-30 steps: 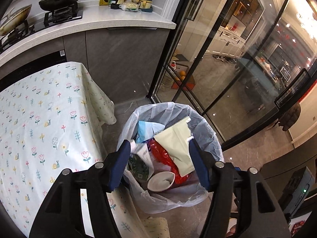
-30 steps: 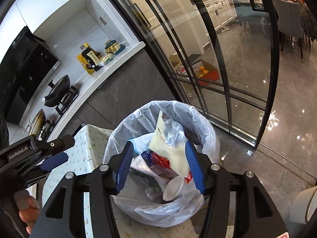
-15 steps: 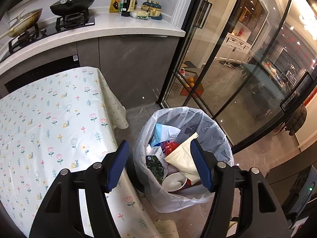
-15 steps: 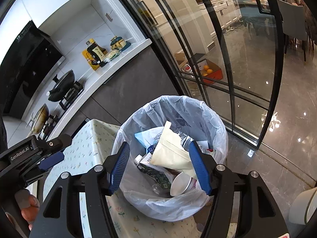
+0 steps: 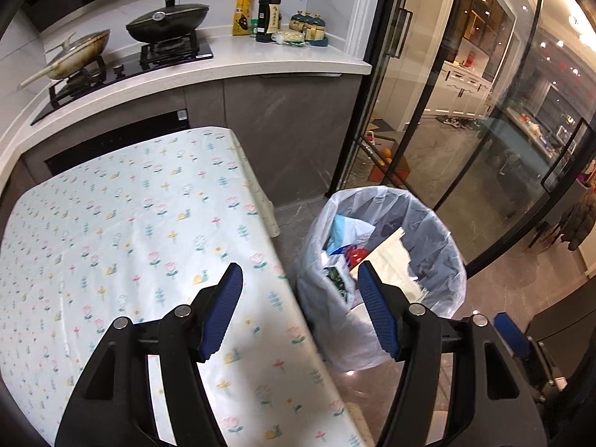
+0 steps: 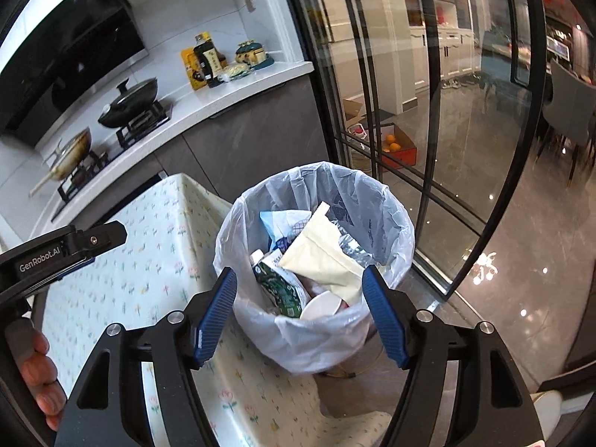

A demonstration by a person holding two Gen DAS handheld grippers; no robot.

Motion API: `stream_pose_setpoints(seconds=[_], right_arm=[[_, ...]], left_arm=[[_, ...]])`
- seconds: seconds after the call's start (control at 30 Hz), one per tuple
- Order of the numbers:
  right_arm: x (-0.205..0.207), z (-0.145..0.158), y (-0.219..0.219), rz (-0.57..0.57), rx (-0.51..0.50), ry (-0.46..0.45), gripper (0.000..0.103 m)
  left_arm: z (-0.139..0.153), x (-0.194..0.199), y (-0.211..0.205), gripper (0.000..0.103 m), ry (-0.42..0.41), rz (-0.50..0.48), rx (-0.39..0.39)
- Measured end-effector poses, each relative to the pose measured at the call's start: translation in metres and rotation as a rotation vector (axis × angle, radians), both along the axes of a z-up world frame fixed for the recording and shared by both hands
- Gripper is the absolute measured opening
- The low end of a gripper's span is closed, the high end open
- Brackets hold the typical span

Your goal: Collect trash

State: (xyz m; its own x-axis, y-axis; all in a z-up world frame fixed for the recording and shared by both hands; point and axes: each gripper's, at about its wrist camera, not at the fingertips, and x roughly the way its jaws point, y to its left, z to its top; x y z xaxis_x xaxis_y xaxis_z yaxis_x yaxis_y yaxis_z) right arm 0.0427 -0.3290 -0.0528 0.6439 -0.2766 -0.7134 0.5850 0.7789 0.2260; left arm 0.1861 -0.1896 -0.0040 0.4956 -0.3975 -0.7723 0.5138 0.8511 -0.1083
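The main risk now lies with the trash bin (image 6: 316, 260) on the floor at the right edge of the desk (image 5: 123, 246): it is stuffed close to its rim, with a cream pouch (image 6: 324, 253), a green-printed carton (image 6: 279, 287), a white cup (image 6: 320, 305) and a pale blue wrapper (image 6: 283, 223) piled loosely inside the thin white liner (image 6: 372, 201). The pouch leans up toward the rim, so I judge that anything else dropped or pressed in could tip it or the carton out onto the floor, and a finger catching the loose liner could drag it off the rim or tear it. The bin also stands just beside the hanging edge of the flowered cloth, so a snagged cloth could nudge it. The left hand-held gripper (image 5: 300, 279) hovers over the near right corner of the desk, its blue pads spread wide with nothing between them and touching nothing; only cloth and bin show through the gap. The right hand-held gripper (image 6: 300, 283) hangs above the bin, looking down into it, and its jaws are opening; no item is pinched, and the trash seen between the pads lies well below in the bin. No loose trash shows on the visible part of the desk, so the collecting seems near done.
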Motion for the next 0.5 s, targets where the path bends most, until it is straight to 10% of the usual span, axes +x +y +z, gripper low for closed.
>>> stream_pose_setpoints(seconds=[0.5], right_arm=[[-0.030,0.009,0.040,0.067,-0.079,0.083,0.084]], left_arm=[[-0.007,-0.049,0.049,0.076,-0.068,0.028,0.098]])
